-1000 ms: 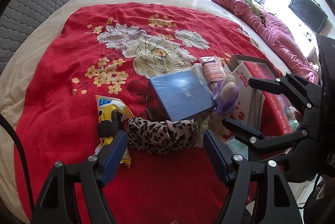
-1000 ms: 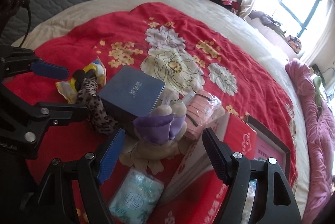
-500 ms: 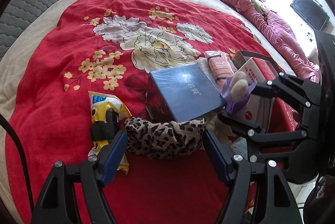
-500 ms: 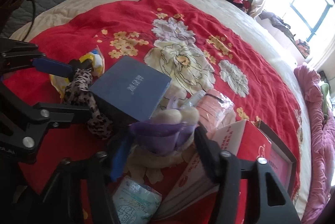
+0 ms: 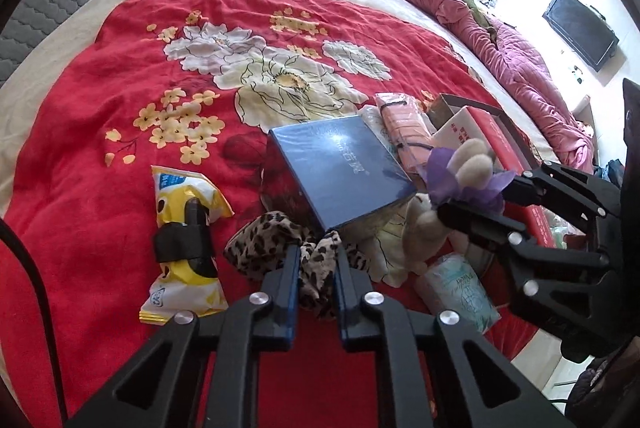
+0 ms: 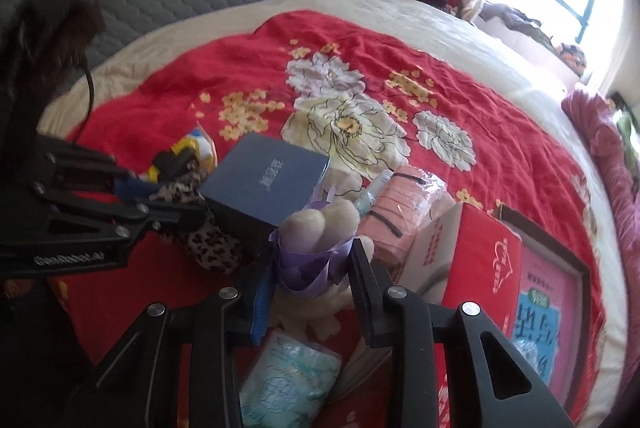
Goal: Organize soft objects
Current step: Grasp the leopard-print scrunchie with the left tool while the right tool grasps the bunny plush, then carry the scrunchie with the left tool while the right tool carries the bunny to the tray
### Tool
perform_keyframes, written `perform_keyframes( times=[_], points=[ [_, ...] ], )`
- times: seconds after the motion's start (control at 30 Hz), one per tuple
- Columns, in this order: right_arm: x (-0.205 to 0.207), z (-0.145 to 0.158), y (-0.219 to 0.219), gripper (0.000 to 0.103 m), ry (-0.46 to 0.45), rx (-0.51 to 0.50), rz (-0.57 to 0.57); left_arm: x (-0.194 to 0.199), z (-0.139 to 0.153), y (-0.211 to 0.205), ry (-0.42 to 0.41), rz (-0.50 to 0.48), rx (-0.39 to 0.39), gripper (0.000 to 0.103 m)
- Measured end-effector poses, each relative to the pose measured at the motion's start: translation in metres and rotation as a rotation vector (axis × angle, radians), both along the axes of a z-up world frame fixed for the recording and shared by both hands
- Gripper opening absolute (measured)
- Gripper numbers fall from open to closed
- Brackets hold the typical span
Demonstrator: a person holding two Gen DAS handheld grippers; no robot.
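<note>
1. Now both tools have closed: a second ago each stood wide open over the pile on the bed [image 5: 80, 132], and both have since clamped down on something soft.
2. The left hand-held gripper [image 5: 316, 248] is narrowed onto the leopard-print cloth [image 5: 260, 240], a fold of it pinched between the blue pads; the rest of the cloth spreads to either side of the tips, on the red blanket.
3. The right hand-held gripper [image 6: 310, 268] has pinched the plush toy [image 6: 320, 224] at its purple ribbon collar; the pale ears stick out just ahead of the tips.
4. Whether the toy is already lifted off the blanket is hard to tell, since the right wrist view is smeared by motion.
5. Just ahead of the left tool, touching the cloth, lies the blue box [image 5: 340, 168]; to that tool's left sits a yellow snack packet [image 5: 184, 248] with a black band.
6. Beyond the toy lies a pink wrapped bundle [image 6: 400, 204], to the right of the right tool a red carton [image 6: 480, 268], and beneath its fingers a pale tissue pack [image 6: 288, 380].
7. With both grasps apparently secured, the picking step looks done; what remains is carrying the two soft items clear of the hard boxes.
</note>
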State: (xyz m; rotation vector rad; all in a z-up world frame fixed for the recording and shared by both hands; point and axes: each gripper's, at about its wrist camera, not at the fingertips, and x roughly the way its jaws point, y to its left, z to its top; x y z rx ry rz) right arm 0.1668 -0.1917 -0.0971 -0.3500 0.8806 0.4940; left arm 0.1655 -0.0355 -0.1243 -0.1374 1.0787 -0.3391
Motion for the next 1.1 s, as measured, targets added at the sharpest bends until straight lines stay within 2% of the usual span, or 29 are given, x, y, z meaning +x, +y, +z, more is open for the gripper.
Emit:
perform_keyframes(
  times=[0.13, 0.53, 0.83, 1.1],
  points=[
    [-0.009, 0.011, -0.002, 0.034, -0.008, 0.032, -0.021, -0.009, 0.011, 0.002, -0.020, 0.005, 0.002, 0.013],
    [-0.048, 0.057, -0.005, 0.034, -0.063, 0.094, -0.043, -0.048, 0.074, -0.001, -0.136, 0.027, 0.050, 0.013],
    [-0.086, 0.100, -0.018, 0.034, -0.144, 0.133, -0.071, -0.083, 0.127, -0.011, -0.233, 0.047, 0.083, 0.013],
    [-0.118, 0.142, -0.050, 0.034, -0.225, 0.178, -0.119, -0.105, 0.164, -0.033, -0.301, 0.034, 0.107, 0.013]
  ],
)
